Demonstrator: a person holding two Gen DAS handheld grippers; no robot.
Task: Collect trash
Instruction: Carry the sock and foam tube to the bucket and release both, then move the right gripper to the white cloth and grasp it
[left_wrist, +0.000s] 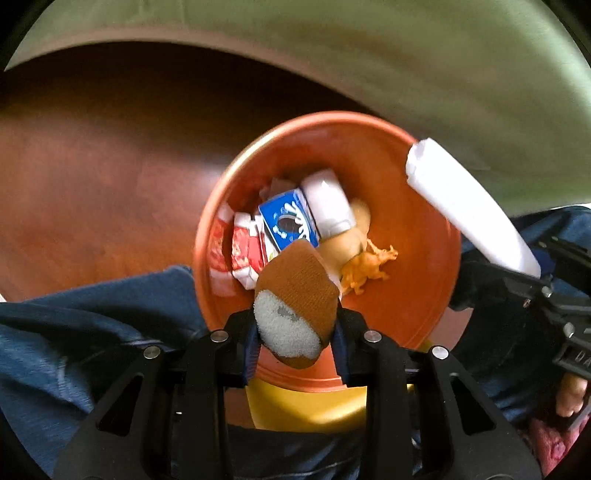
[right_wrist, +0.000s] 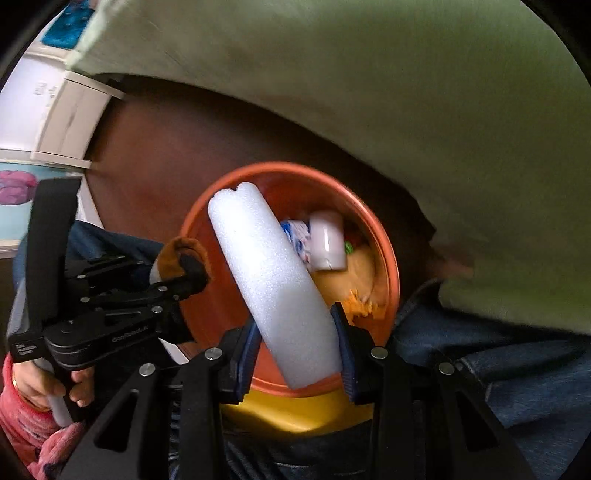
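An orange bin (left_wrist: 417, 206) stands on the floor below both grippers, holding a blue box (left_wrist: 288, 225), red-and-white wrappers (left_wrist: 243, 251), a white container (left_wrist: 328, 206) and an orange toy animal (left_wrist: 369, 266). My left gripper (left_wrist: 295, 336) is shut on a brown and white sock (left_wrist: 295, 306) above the bin's near rim. My right gripper (right_wrist: 295, 354) is shut on a long white foam piece (right_wrist: 269, 280) that slants over the bin (right_wrist: 384, 251). The left gripper (right_wrist: 184, 273) also shows in the right wrist view, and the foam (left_wrist: 469, 206) in the left wrist view.
A pale green bedcover (left_wrist: 406, 55) hangs at the top and right. Dark wooden floor (left_wrist: 92, 184) lies left of the bin. A yellow base (left_wrist: 306, 406) sits under the bin's near side. Blue denim (left_wrist: 74, 332) flanks the bin. White furniture (right_wrist: 55, 110) stands far left.
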